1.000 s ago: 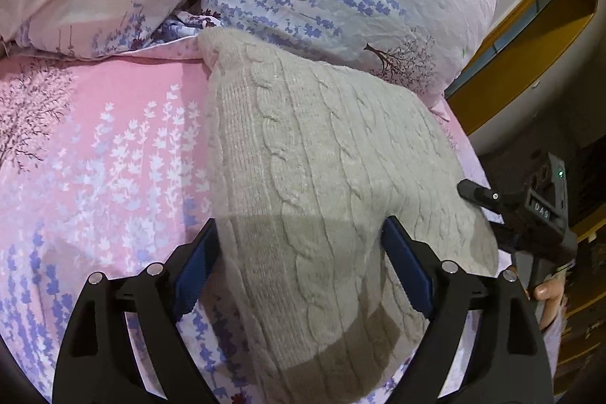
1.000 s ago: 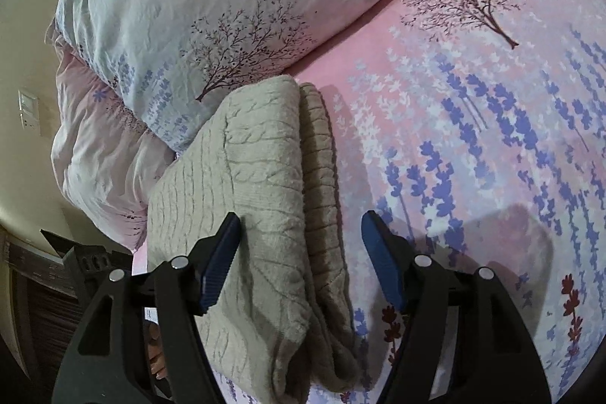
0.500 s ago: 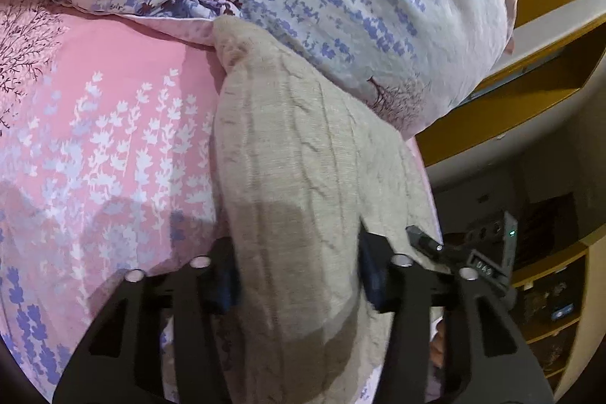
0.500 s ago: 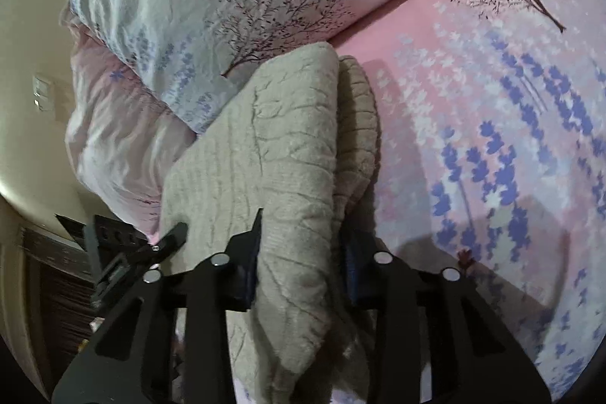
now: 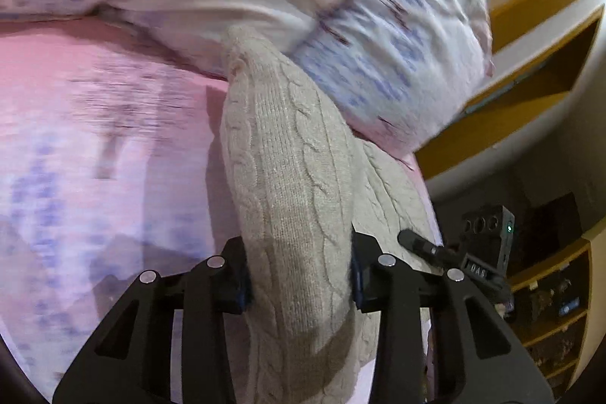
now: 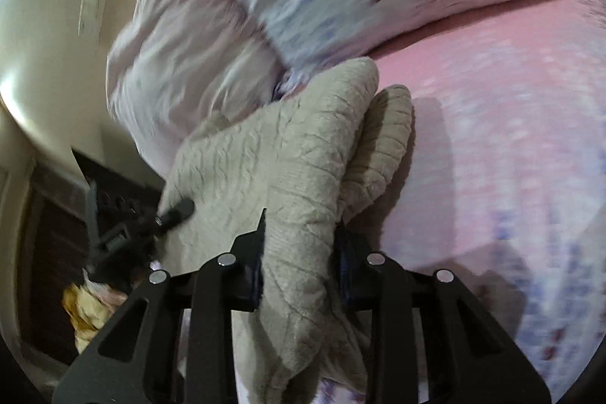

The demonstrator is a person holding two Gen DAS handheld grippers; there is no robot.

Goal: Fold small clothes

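Observation:
A folded beige cable-knit sweater (image 5: 288,169) lies on the pink floral bedsheet (image 5: 106,146), its far end against the pillows. My left gripper (image 5: 299,275) is shut on the near edge of the sweater and lifts it into a ridge. In the right wrist view the sweater (image 6: 288,161) shows bunched in thick layers, and my right gripper (image 6: 299,271) is shut on its other near edge. Each gripper shows in the other's view, the right one (image 5: 454,256) beside the sweater's right edge, the left one (image 6: 151,222) at its left.
Floral pillows (image 5: 378,25) pile up behind the sweater. The bed edge runs right of the sweater, with a wooden shelf unit (image 5: 530,70) beyond it. In the right wrist view a cream wall (image 6: 57,25) and dark furniture (image 6: 49,252) lie to the left.
Both grippers went from open around the sweater's edges to shut on them. The gripped edges have risen off the sheet, and both views tilted up toward the pillows.

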